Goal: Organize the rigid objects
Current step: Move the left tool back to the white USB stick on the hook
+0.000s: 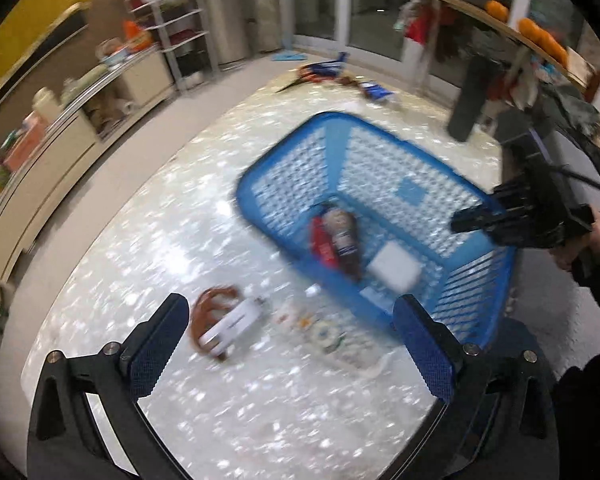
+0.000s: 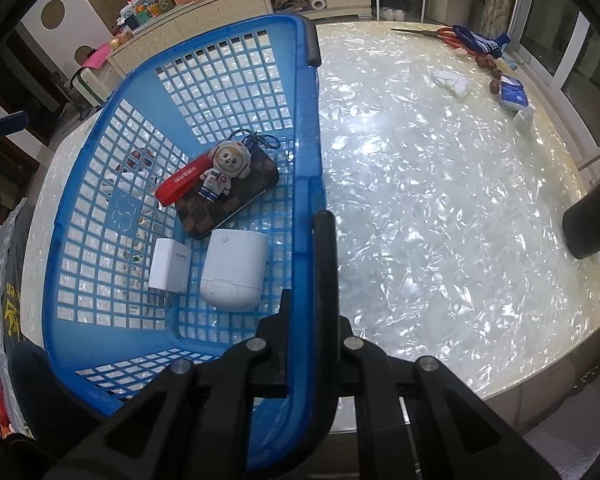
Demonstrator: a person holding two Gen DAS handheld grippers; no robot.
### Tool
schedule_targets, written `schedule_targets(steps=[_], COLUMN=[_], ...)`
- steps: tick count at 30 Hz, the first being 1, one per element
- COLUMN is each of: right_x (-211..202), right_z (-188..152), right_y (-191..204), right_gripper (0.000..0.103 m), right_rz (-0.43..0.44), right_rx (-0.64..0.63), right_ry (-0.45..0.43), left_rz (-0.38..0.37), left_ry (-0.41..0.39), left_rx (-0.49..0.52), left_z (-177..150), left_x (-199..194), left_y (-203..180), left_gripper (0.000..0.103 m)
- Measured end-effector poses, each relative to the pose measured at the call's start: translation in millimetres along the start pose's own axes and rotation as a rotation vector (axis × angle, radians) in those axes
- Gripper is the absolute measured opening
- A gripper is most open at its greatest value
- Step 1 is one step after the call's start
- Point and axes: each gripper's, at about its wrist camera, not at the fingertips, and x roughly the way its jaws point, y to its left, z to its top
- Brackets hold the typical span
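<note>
The basket point(image 2: 308, 128), blue plastic with latticed walls and floor, sits on the pearly table point(image 2: 440, 208) toward its near edge, and I have it steadied by its rim: my right gripper point(image 2: 306, 300) is clamped together on the rim at the near end, one finger inside and one outside. My left gripper point(image 1: 292, 344) is spread wide with nothing between its fingers, hanging above the table beside the basket; its view is smeared, so I read details there loosely.

I judge the job partly done. Already lying on the basket floor are a brown checkered wallet point(image 2: 232, 200) with an astronaut keychain point(image 2: 222, 172) and its red strap point(image 2: 180, 190) on top, a white charger point(image 2: 168, 266) and a rounded white case point(image 2: 234, 272) side by side just nearer me. These sit toward the rim I am holding; the rest of the floor is bare.

Left outside, close to the basket's wall in the left view, are a brown bead bracelet point(image 1: 214, 312) with a white oblong thing point(image 1: 236, 320) across it, and a pale flat item point(image 1: 324, 336) next to them that I cannot identify through the blur. Along the far edge of the table lie red-handled scissors point(image 2: 436, 34), a blue cloth point(image 2: 480, 42), some brown beads point(image 2: 490, 68) and a blue packet point(image 2: 512, 94); whether all count as rigid I cannot say.
</note>
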Motion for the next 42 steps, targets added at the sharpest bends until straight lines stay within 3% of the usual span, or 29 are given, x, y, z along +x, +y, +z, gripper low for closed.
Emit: schedule_targets(steps=[5, 13, 16, 20, 25, 29, 42], right_x=[-1.9, -1.2, -0.9, -0.8, -0.6, -0.5, 2.1], right_z=[0.0, 0.3, 0.6, 0.2, -0.9, -1.0, 1.9], right_y=[0.1, 0.9, 1.6, 1.1, 0.6, -0.5, -0.9], right_gripper=[0.008, 0.008, 0.008, 0.008, 0.008, 0.008, 0.008], right_rz=[-0.005, -0.011, -0.016, -0.017, -0.016, -0.009, -0.012], right_rx=[-0.007, -0.006, -0.008, -0.007, -0.003, -0.005, 0.0], right_ry=[0.001, 0.006, 0.009, 0.012, 0.012, 0.014, 0.016], left_rz=[0.035, 0.056, 0.03, 0.094, 0.106, 0.193, 0.168], left_ry=[0.035, 0.101, 0.112, 0.131, 0.171, 0.181, 0.222], left_rx=[-0.038, -0.065, -0.026, 0.085, 0.14, 0.199, 0.266], left_z=[-24.8, -58.5, -66.7, -74.3, -77.6, -77.0, -66.5], left_x=[0.0, 33.6, 51.1, 74.0, 100.0, 116.3, 159.3], left_y=[29.6, 50.9, 46.6, 33.4, 30.9, 30.9, 36.6], left_gripper=[0.103, 0.103, 0.103, 0.103, 0.102, 0.101, 0.089])
